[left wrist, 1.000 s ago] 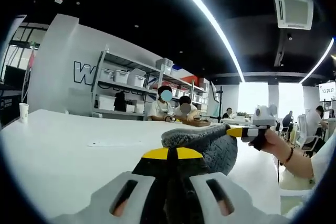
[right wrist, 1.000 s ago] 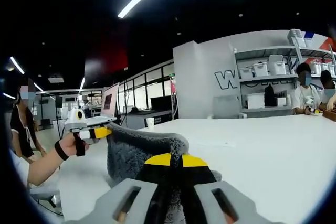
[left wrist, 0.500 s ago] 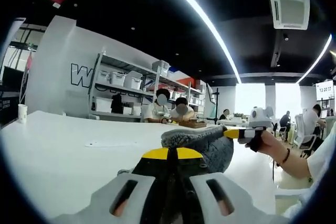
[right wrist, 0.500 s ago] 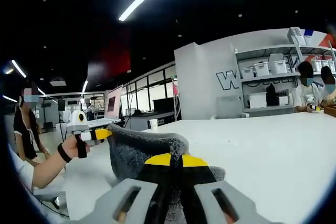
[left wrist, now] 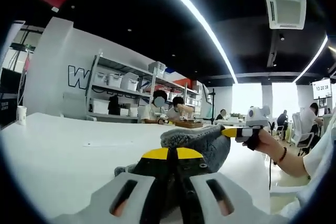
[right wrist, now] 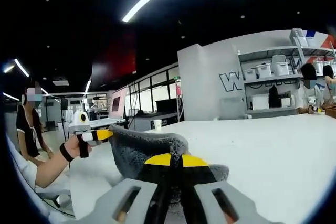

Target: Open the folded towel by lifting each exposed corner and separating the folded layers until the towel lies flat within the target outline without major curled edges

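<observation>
Now both clamped on the grey towel (left wrist: pixel 202 142): left tongs (left wrist: pixel 168 156) pinching one corner low over the white desk (left wrist: pixel 63 150), right tongs (right wrist: pixel 176 162) pinching the opposite corner. Towel stretched between, lifted off the desk, upper edge curled over. Paper cup (right wrist: pixel 157 124) far behind.

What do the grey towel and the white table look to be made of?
Towel: thick grey fleece or terry, judging by its fuzzy nap and soft rounded fold. Table: smooth white top, likely laminate or painted board; a matte, even surface with faint sheen, though the exact material is unclear.
</observation>
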A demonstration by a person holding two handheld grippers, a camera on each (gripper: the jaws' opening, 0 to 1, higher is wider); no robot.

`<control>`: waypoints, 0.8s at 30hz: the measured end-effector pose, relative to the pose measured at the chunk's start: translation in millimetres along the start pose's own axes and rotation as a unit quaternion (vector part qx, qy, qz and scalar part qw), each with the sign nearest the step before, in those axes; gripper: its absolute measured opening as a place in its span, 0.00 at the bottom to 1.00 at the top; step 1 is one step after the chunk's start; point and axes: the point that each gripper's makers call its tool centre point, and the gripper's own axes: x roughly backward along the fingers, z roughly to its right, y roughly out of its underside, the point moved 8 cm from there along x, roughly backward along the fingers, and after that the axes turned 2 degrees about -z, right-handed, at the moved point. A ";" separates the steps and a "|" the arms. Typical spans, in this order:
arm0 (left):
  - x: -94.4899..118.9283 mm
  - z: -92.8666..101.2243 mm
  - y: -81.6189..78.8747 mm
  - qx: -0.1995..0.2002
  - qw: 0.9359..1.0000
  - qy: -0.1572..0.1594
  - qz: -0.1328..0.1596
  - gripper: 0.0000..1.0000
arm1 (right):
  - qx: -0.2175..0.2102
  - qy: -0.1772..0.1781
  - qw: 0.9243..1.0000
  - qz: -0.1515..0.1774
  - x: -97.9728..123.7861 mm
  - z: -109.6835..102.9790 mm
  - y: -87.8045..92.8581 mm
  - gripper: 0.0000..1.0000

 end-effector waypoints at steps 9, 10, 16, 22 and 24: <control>9.4 5.8 3.0 -0.002 1.000 0.010 0.001 0.02 | 0.001 -0.004 1.000 0.000 7.0 -6.8 4.5 0.00; 10.2 6.0 3.0 -0.003 1.000 0.012 0.000 0.02 | 0.002 -0.005 1.000 -0.001 8.4 -7.5 5.2 0.00; 15.9 12.8 3.1 -0.020 1.000 0.016 0.000 0.02 | -0.003 -0.009 1.000 0.001 13.8 -10.6 7.0 0.00; 23.3 15.1 6.1 -0.016 1.000 0.019 0.004 0.02 | 0.001 -0.015 1.000 0.001 18.8 -16.5 9.0 0.00; 24.9 17.0 7.8 -0.025 0.999 0.023 0.004 0.02 | 0.000 -0.016 1.000 0.002 22.0 -17.3 10.8 0.00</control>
